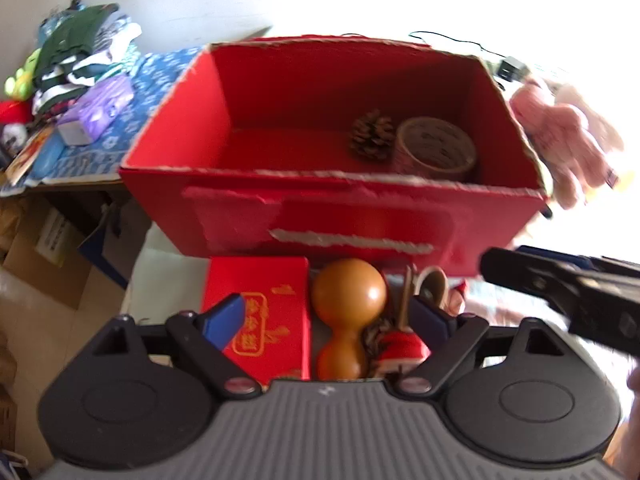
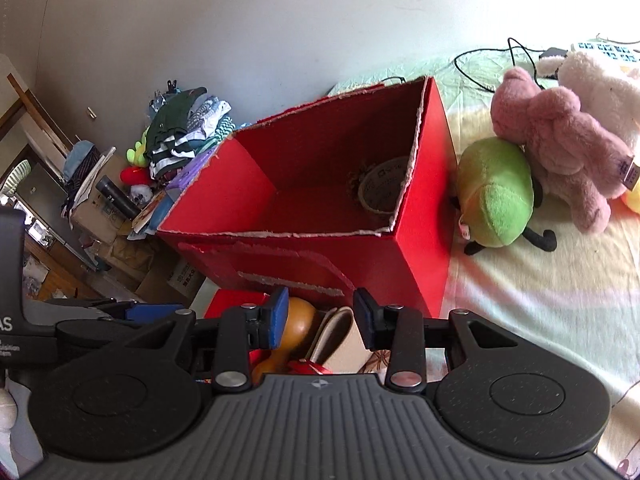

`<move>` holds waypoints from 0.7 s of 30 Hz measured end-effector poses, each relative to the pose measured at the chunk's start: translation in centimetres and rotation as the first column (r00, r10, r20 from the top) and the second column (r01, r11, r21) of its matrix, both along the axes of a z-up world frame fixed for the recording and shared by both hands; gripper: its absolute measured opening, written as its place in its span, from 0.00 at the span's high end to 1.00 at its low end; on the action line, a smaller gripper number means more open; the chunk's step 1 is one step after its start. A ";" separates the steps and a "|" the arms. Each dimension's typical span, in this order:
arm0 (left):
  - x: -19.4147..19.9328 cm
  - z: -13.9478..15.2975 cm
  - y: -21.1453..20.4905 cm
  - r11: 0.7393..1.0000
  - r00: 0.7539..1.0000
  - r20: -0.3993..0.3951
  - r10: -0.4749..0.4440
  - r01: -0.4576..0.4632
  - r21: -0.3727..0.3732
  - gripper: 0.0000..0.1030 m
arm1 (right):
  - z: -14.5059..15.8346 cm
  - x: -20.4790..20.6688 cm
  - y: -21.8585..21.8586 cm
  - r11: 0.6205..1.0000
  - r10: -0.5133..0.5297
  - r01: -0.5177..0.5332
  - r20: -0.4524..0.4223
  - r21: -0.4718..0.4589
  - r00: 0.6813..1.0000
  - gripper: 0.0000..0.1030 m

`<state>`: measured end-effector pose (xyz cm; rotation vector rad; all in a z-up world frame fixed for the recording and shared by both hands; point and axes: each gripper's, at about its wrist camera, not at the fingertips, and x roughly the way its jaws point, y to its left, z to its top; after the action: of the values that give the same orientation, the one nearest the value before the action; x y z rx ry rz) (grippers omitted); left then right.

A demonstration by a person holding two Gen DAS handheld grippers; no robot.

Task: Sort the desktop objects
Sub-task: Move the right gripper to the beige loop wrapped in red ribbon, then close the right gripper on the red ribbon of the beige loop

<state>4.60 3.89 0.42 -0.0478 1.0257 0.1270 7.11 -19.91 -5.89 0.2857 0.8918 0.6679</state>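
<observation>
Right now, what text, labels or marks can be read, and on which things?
"AS": left gripper body, cut off by the frame edge.
Gold characters: small red box, blurred, unreadable.
Print: tape roll, too small.
Label: cardboard carton, too small.

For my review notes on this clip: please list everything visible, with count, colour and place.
Open box: 1, red, centre.
Pine cone: 1, brown, inside box.
Tape roll: 1, beige, inside box beside cone.
Small box: 1, red with gold print, in front of open box.
Gourd: 1, orange-brown, right of small box.
Plush toys: pink, green, white, right of open box.
Clothes pile: 1, mixed colours, far left.
Left gripper: black with blue pads, open above gourd.
Right gripper: same colours, jaws apart, nothing gripped.
</observation>
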 end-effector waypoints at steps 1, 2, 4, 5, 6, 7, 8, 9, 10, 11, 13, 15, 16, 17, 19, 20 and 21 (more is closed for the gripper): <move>-0.4 -0.3 -0.2 1.000 1.000 0.001 -0.019 0.019 -0.003 0.16 | -0.4 0.2 -0.1 1.000 -0.002 0.002 -0.026 0.001 1.000 0.61; -0.7 -0.6 -0.6 0.999 0.999 -0.001 -0.039 0.039 -0.011 0.18 | -0.9 0.5 -0.1 1.000 -0.003 0.004 -0.054 0.006 0.999 0.61; -1.2 -1.2 -1.3 0.996 0.997 -0.004 -0.080 0.080 -0.032 0.20 | -1.7 1.0 -0.2 1.000 -0.005 0.008 -0.116 0.023 0.993 0.61; -1.4 -1.5 -1.7 0.995 0.995 -0.005 -0.095 0.095 -0.033 0.20 | -2.1 1.1 -0.3 0.999 -0.005 0.009 -0.143 0.032 0.990 0.61; -1.5 -1.8 -2.1 0.994 0.994 -0.004 -0.107 0.107 -0.027 0.20 | -2.4 1.3 -0.2 0.999 -0.003 0.009 -0.162 0.038 0.987 0.61; -1.5 -2.1 -2.4 0.993 0.993 -0.005 -0.117 0.117 -0.018 0.20 | -2.6 1.4 -0.1 0.999 0.000 0.008 -0.176 0.042 0.984 0.61; -1.5 -2.4 -2.7 0.992 0.992 -0.007 -0.122 0.122 -0.010 0.20 | -2.7 1.5 0.0 0.999 0.004 0.003 -0.185 0.043 0.983 0.61; -1.4 -2.7 -2.9 0.992 0.992 -0.012 -0.126 0.126 -0.010 0.21 | -2.8 1.5 0.2 0.999 0.011 -0.003 -0.191 0.040 0.982 0.61; -1.2 -3.0 -3.0 0.991 0.991 -0.018 -0.130 0.130 -0.020 0.22 | -2.9 1.5 0.4 0.999 0.018 -0.011 -0.198 0.037 0.980 0.61; -1.1 -3.3 -3.0 0.990 0.990 -0.023 -0.137 0.136 -0.036 0.27 | -3.0 1.6 0.6 0.999 0.024 -0.018 -0.205 0.035 0.978 0.61; -1.0 -3.8 -3.2 0.986 0.987 -0.031 -0.156 0.154 -0.061 0.38 | -3.3 1.7 0.9 0.999 0.039 -0.033 -0.218 0.034 0.975 0.61; -0.9 -4.3 -3.2 0.982 0.984 -0.038 -0.175 0.172 -0.078 0.47 | -3.6 1.9 1.2 0.999 0.048 -0.044 -0.229 0.024 0.972 0.61; -0.9 -4.5 -3.2 0.981 0.983 -0.039 -0.180 0.177 -0.084 0.48 | -3.7 2.0 1.3 0.999 0.053 -0.050 -0.237 0.017 0.970 0.61; -0.9 -4.7 -3.3 0.980 0.982 -0.039 -0.184 0.180 -0.087 0.48 | -3.9 2.2 1.4 0.998 0.056 -0.054 -0.247 0.014 0.967 0.61; -1.0 -5.0 -3.3 0.978 0.982 -0.035 -0.187 0.183 -0.097 0.49 | -4.4 2.4 1.5 0.998 0.059 -0.058 -0.274 0.012 0.960 0.61; -0.9 -5.1 -3.2 0.977 0.982 -0.036 -0.188 0.183 -0.109 0.49 | -4.6 2.5 1.6 0.998 0.062 -0.061 -0.289 0.013 0.955 0.61; -0.9 -5.3 -3.1 0.976 0.981 -0.041 -0.187 0.181 -0.122 0.49 | -4.8 2.5 1.7 0.998 0.064 -0.063 -0.301 0.014 0.951 0.61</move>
<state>3.74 0.78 -4.86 -0.0565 1.0838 -0.1018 9.64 -18.22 -10.72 0.3710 1.1959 0.6967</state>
